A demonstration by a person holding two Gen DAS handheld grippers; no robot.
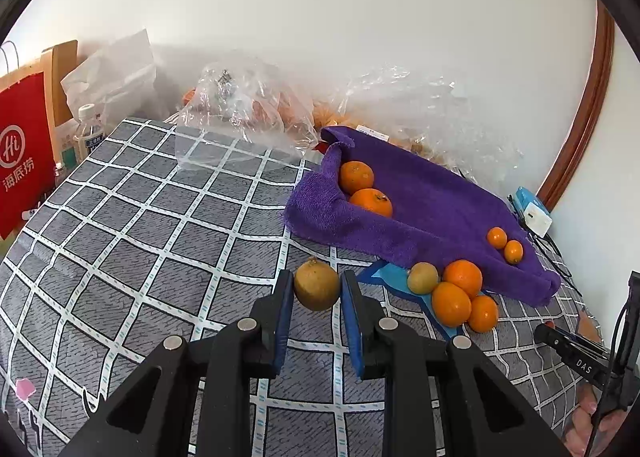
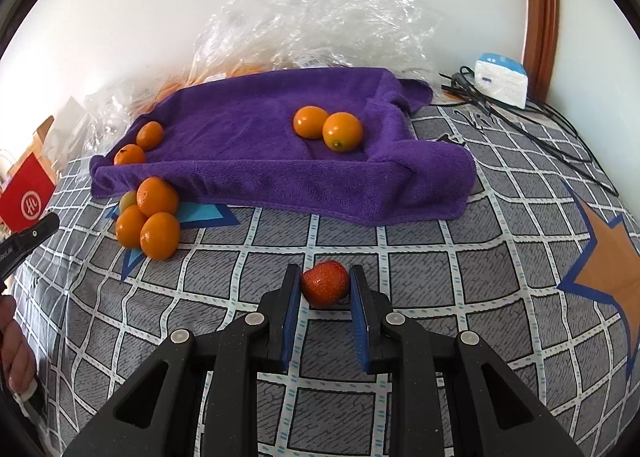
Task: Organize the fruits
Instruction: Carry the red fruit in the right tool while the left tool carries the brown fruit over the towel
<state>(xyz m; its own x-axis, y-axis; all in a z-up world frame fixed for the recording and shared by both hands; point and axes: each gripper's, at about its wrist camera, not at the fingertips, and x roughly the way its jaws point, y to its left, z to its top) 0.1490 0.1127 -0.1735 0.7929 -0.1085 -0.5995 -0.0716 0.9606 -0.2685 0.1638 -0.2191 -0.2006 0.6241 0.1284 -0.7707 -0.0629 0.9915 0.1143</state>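
The fruit inside the crinkly plastic bags (image 1: 256, 105) is too blurry to tell, and the red bag (image 1: 24, 153) is cut off.

Fluffy purple terry towel (image 2: 256, 145); crinkled glossy clear plastic bags (image 2: 320, 21).

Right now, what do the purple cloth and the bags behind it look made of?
Purple cloth: looks like plush microfibre terry, matte; fuzzy pile and a stitched hem show. Bags: thin clear plastic film, glossy; crinkled, with bright glints and fruit dimly visible through them.
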